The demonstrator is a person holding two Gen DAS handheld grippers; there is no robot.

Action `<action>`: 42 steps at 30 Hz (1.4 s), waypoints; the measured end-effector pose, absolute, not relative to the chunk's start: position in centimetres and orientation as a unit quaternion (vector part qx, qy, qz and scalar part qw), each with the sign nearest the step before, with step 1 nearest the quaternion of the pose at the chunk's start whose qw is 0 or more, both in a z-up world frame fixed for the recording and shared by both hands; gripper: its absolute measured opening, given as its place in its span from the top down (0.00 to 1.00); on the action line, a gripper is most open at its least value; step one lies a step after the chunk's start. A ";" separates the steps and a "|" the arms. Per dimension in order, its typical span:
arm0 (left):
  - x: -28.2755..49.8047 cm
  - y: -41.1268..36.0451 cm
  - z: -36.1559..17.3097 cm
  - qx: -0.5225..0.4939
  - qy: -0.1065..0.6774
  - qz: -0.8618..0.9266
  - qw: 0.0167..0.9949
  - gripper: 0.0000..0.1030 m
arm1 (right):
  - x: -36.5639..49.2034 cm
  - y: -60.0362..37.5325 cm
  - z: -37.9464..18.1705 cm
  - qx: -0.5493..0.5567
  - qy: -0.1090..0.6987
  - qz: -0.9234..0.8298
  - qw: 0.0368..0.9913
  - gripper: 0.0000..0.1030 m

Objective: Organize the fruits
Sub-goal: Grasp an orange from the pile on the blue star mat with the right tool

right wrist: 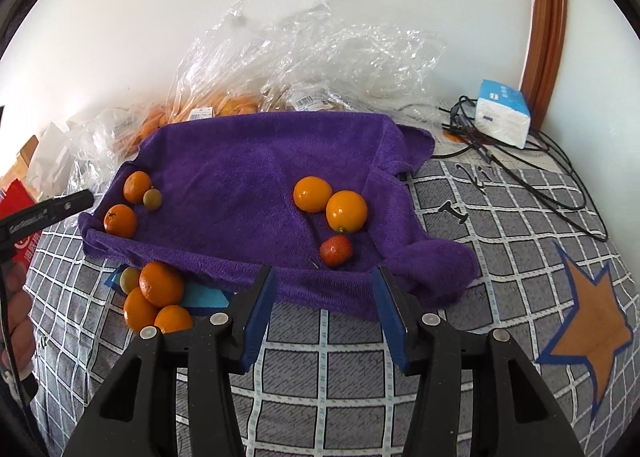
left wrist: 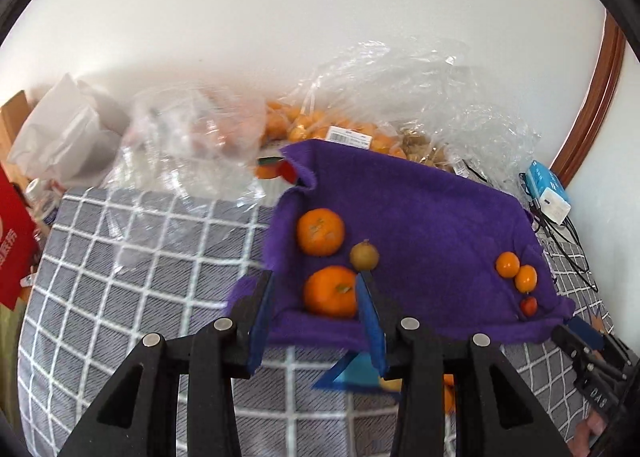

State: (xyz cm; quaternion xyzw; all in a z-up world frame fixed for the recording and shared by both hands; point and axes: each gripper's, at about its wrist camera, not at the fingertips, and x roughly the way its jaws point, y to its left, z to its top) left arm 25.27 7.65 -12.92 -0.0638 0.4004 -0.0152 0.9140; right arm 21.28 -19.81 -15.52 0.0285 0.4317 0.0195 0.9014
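Observation:
A purple towel (left wrist: 420, 217) (right wrist: 248, 169) lies on the checked cover. On its left part lie two tangerines (left wrist: 320, 231) (left wrist: 330, 291) and a small green-brown fruit (left wrist: 364, 255); they also show in the right wrist view (right wrist: 137, 186) (right wrist: 120, 220) (right wrist: 152, 198). On its right part lie two smooth oranges (right wrist: 313, 193) (right wrist: 346, 211) and a small red fruit (right wrist: 336, 250). My left gripper (left wrist: 316, 313) is open, its fingers either side of the near tangerine without touching. My right gripper (right wrist: 324, 297) is open and empty, just before the towel's near edge. Several more fruits (right wrist: 160, 283) lie on blue paper off the towel.
Clear plastic bags (right wrist: 312, 57) with more oranges lie against the wall behind the towel. A blue-white box (right wrist: 502, 113) and black cables (right wrist: 520, 161) sit at the right. A red packet (left wrist: 12, 241) and a white bag (left wrist: 68, 133) are at the left.

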 end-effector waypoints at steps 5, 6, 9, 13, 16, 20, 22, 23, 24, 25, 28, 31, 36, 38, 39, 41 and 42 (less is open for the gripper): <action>21.9 9.9 -13.5 -0.068 0.398 0.000 0.915 0.63 | 19.6 -18.7 -14.7 0.014 0.416 0.019 0.909 0.51; 21.3 10.2 -13.7 -0.070 0.399 0.004 0.914 0.63 | 19.2 -18.4 -14.5 0.012 0.411 0.020 0.911 0.51; 19.7 11.2 -14.6 -0.077 0.406 0.012 0.910 0.63 | 18.4 -17.5 -14.3 0.004 0.404 0.017 0.914 0.51; 18.0 12.1 -15.7 -0.079 0.408 0.023 0.909 0.63 | 17.7 -16.4 -14.2 0.000 0.409 0.027 0.912 0.52; 16.8 12.5 -16.4 -0.074 0.406 0.033 0.910 0.63 | 17.4 -15.8 -14.4 0.000 0.422 0.045 0.905 0.52; 16.0 13.5 -17.4 -0.085 0.413 0.045 0.906 0.62 | 16.7 -15.0 -14.8 0.000 0.424 0.056 0.904 0.52; 15.7 13.9 -17.7 -0.089 0.413 0.043 0.905 0.62 | 16.6 -14.6 -15.1 0.001 0.424 0.060 0.904 0.54; 15.6 14.0 -17.9 -0.086 0.411 0.046 0.906 0.62 | 16.5 -14.5 -15.3 0.003 0.426 0.061 0.903 0.57; 15.5 14.2 -18.0 -0.084 0.412 0.050 0.906 0.62 | 16.6 -14.4 -15.6 0.004 0.428 0.062 0.902 0.59; 15.4 14.3 -18.2 -0.084 0.413 0.050 0.906 0.62 | 16.6 -14.2 -15.9 0.006 0.432 0.065 0.900 0.62; 15.4 14.9 -18.8 -0.103 0.419 0.038 0.901 0.62 | 16.6 -13.6 -16.6 0.005 0.438 0.077 0.896 0.68; 15.4 15.0 -19.3 -0.107 0.421 0.032 0.900 0.63 | 16.6 -12.6 -17.0 0.005 0.439 0.100 0.893 0.68; 15.1 14.6 -19.5 -0.090 0.409 0.022 0.908 0.63 | 17.1 -10.8 -18.0 0.001 0.444 0.124 0.887 0.68; 15.1 14.7 -19.5 -0.094 0.409 0.017 0.908 0.62 | 17.5 -10.4 -18.3 0.002 0.446 0.127 0.886 0.68; 15.1 14.8 -19.5 -0.099 0.408 0.015 0.907 0.63 | 17.8 -10.2 -18.5 0.004 0.448 0.127 0.885 0.68; 15.0 15.0 -19.5 -0.109 0.406 0.011 0.907 0.63 | 18.3 -10.0 -18.8 0.006 0.452 0.127 0.883 0.68; 15.0 15.2 -19.5 -0.114 0.405 0.011 0.907 0.63 | 18.6 -9.9 -19.0 0.007 0.454 0.128 0.882 0.68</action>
